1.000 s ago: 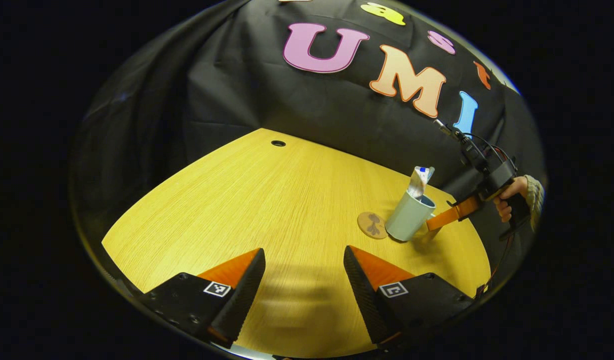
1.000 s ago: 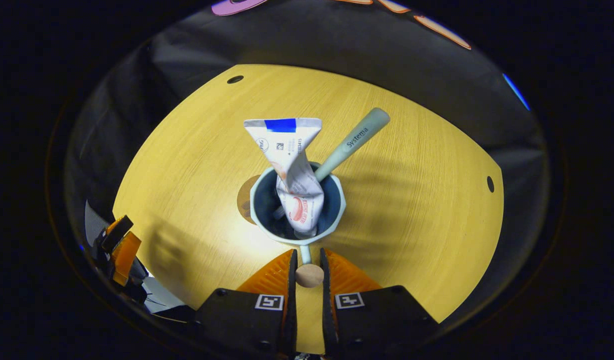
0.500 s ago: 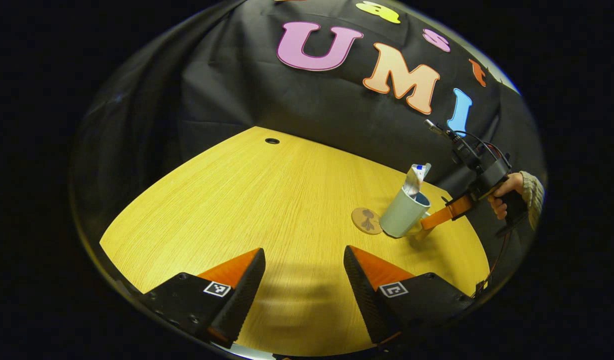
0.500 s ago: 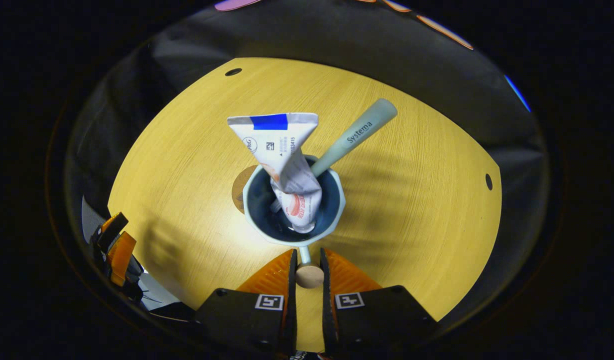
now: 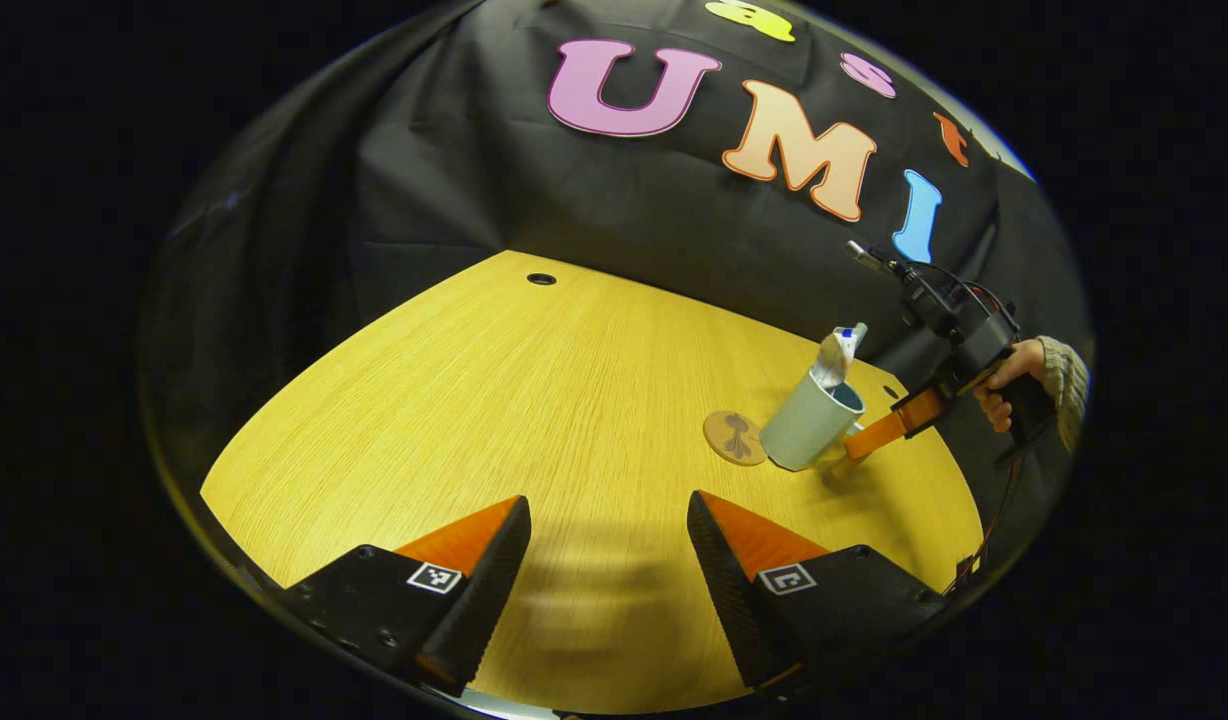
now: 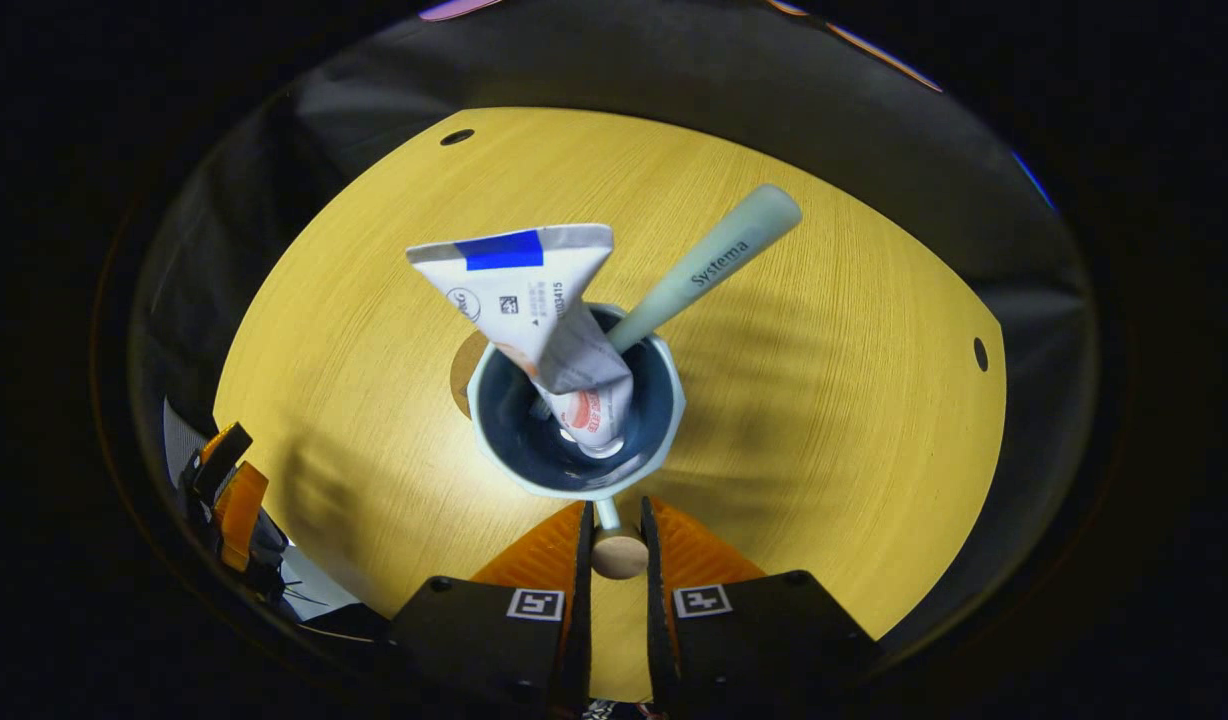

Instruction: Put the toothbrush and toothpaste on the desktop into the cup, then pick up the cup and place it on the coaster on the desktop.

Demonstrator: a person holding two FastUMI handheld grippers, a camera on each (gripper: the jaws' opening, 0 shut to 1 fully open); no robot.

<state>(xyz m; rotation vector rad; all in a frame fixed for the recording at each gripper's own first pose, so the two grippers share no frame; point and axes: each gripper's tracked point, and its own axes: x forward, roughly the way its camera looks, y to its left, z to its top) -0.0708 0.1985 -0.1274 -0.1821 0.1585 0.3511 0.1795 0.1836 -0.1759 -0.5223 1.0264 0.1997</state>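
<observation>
A pale green cup (image 6: 574, 480) with a dark inside holds a white toothpaste tube (image 6: 544, 310) and a pale green toothbrush (image 6: 709, 265), both sticking out of its mouth. My right gripper (image 6: 618, 545) is shut on the cup's handle. In the left gripper view the cup (image 5: 806, 432) hangs tilted just above the table, right beside the round brown coaster (image 5: 735, 438), with the right gripper (image 5: 859, 447) on its far side. The coaster (image 6: 466, 362) peeks out behind the cup's left rim. My left gripper (image 5: 608, 560) stands open over the near table, holding nothing.
The yellow wooden table (image 5: 534, 400) has a small cable hole (image 5: 541, 279) at its far left and another hole (image 6: 980, 354) at the right. A hand (image 5: 1009, 385) in a knitted sleeve holds the right gripper. Black cloth backs the table.
The cup has lifted and shifted toward the coaster, now tilted further, so the tube and brush lean more to the left. My left gripper has stayed put.
</observation>
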